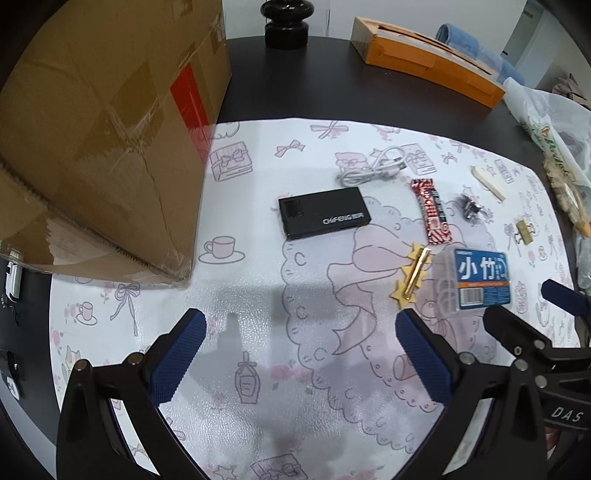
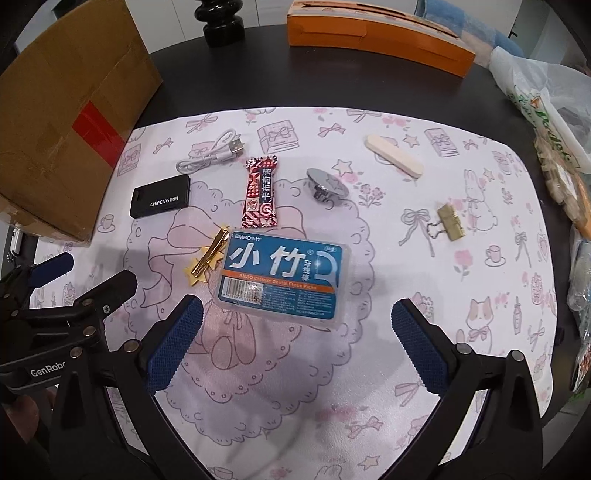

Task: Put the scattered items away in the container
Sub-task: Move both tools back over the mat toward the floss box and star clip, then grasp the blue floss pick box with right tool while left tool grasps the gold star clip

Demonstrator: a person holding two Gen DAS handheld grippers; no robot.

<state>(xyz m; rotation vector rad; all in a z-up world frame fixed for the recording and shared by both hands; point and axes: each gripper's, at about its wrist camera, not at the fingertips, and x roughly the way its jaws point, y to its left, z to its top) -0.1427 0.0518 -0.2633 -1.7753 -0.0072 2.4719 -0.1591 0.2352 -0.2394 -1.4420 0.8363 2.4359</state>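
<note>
Hovering: both tools spread wide, empty, above the mat.
Right tool point(image 2: 295, 343): lined up on floss box point(image 2: 282, 278), likely next.
Left tool point(image 1: 301, 356): over bare mat.
Items: power bank point(image 1: 323, 217), candy point(image 2: 260, 192), cable point(image 2: 212, 155) scattered.
Carton point(image 1: 99, 140): at left, its inside unseen.

Dark bench point(image 2: 266, 74) carried patterned mat point(image 2: 369, 350), cardboard box point(image 2: 74, 122) overlapping mat's edge, orange box point(image 2: 380, 40), black stand point(image 2: 221, 26), plastic bags point(image 2: 546, 110) at right edge.
</note>
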